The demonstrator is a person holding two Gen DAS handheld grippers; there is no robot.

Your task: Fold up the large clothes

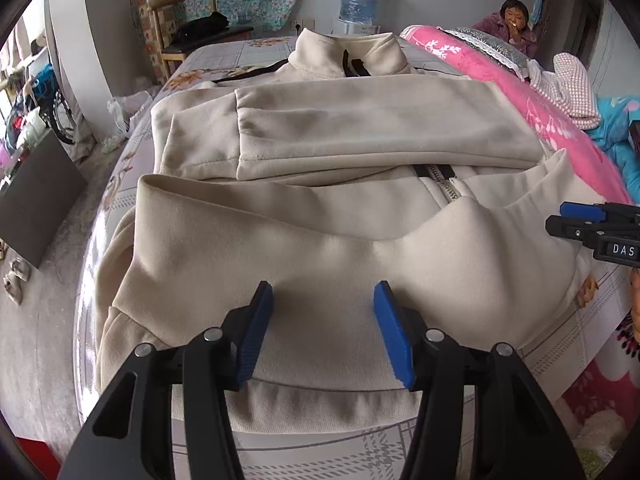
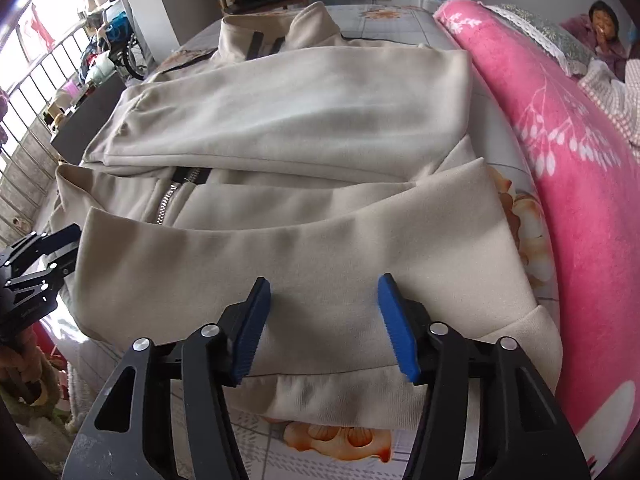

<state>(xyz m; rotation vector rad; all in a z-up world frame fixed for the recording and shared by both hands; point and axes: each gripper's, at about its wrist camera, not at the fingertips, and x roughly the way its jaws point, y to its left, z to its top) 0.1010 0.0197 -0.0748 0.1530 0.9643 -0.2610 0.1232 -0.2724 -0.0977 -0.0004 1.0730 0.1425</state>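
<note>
Two sets of tongs hang over a bed (image 1: pixel 256 54) where a cream zip-up jacket (image 1: pixel 360 128) lies spread face up on a floral check sheet, collar toward the far end and ribbed hem (image 2: pixel 344 400) at the near edge. A rolled pink blanket (image 2: pixel 568 128) runs along the jacket's right side, just beside it. Both sleeves are already crossed over the chest, and the lower part of the body appears doubled back on itself, leaving a raised fold edge across the middle with the metal zip (image 2: pixel 168 204) showing just beyond it.

Left tongs (image 1: pixel 324 292) sit over the near left portion of the jacket, blue pads parted, with cloth beneath but nothing pinched between them. Right tongs (image 2: pixel 324 284) mirror that pose over the near right portion, likewise released and gripping nothing. Each set is visible at the margin of the other's view, so the two are spaced across the garment's width.

Judging by the layout, the sleeve folds are complete and the lengthwise fold of the body is under way. The next move likely calls for both tongs to close on the near doubled edge at matching points, lift together and carry it toward the collar (image 1: pixel 340 54), keeping the edge level so that the crossed sleeves stay tucked and the bundle ends square.
</note>
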